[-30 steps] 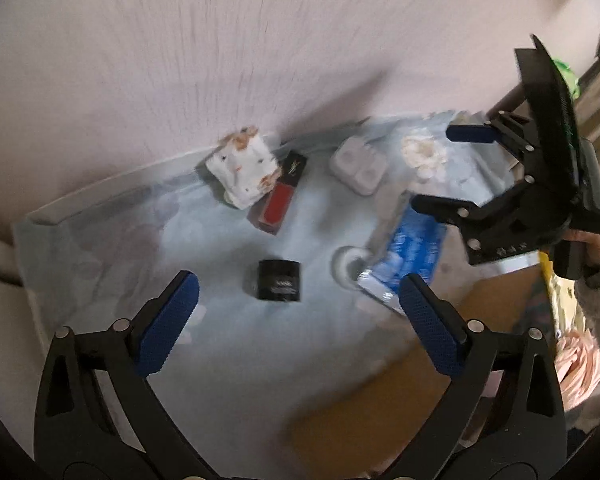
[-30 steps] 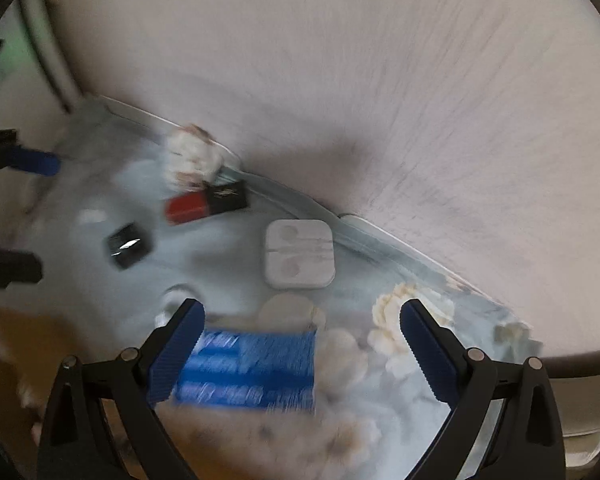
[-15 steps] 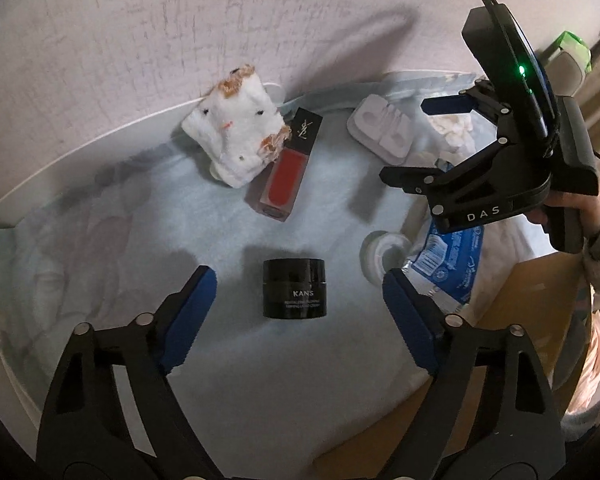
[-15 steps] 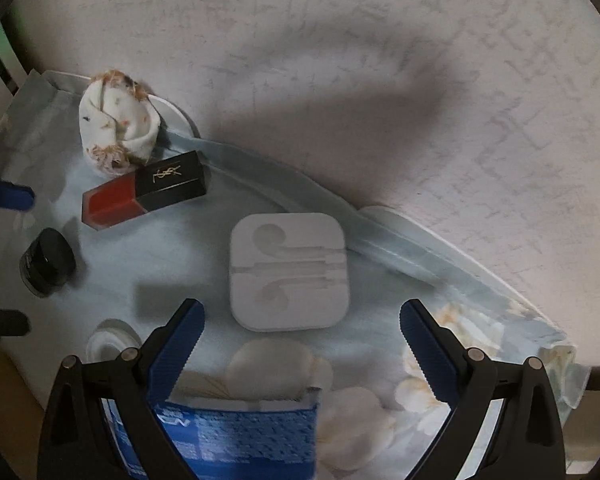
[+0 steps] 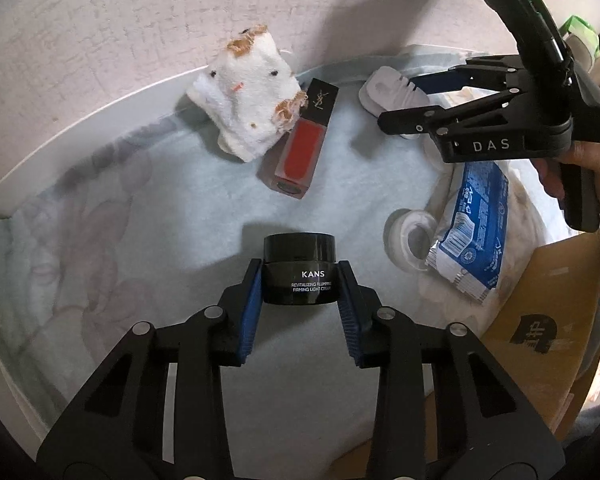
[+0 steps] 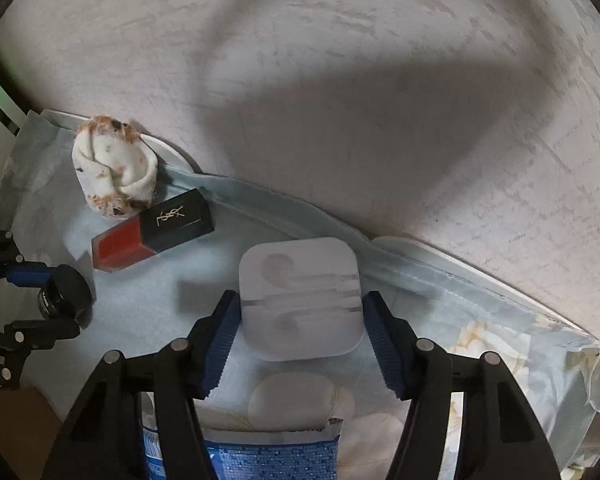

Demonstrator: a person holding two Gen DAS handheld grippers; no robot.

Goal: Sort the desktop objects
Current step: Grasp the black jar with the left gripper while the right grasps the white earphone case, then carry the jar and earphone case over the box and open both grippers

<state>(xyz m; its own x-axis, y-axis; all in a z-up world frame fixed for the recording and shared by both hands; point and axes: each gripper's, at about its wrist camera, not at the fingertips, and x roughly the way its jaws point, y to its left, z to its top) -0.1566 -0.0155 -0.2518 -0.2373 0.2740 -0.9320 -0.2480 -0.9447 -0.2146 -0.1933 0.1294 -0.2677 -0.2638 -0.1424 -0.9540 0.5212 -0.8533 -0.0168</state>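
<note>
Both grippers have dropped toward the table since a second ago, and both sets of jaws have just been closing. Left gripper [image 5: 299,280]: fingers now clamp the black cream jar [image 5: 299,270], which stands upright on the pale blue cloth [image 5: 172,208] near the table's front edge; pads press on both its sides. Right gripper [image 6: 299,322]: fingers squeeze the white earphone case [image 6: 299,298] near the back edge by the wall [image 6: 340,80]; left pad touches, right pad looks touching, hard to confirm. Rolled white sock [image 5: 246,92] and red lipstick [image 5: 302,142] lie unmoved at the back edge, touching each other. Blue packet [image 5: 470,224] is partly covered by the right gripper; in the right wrist view it is cut off at the bottom. The person's hand [image 5: 592,172] is mostly hidden behind the handle.
</note>
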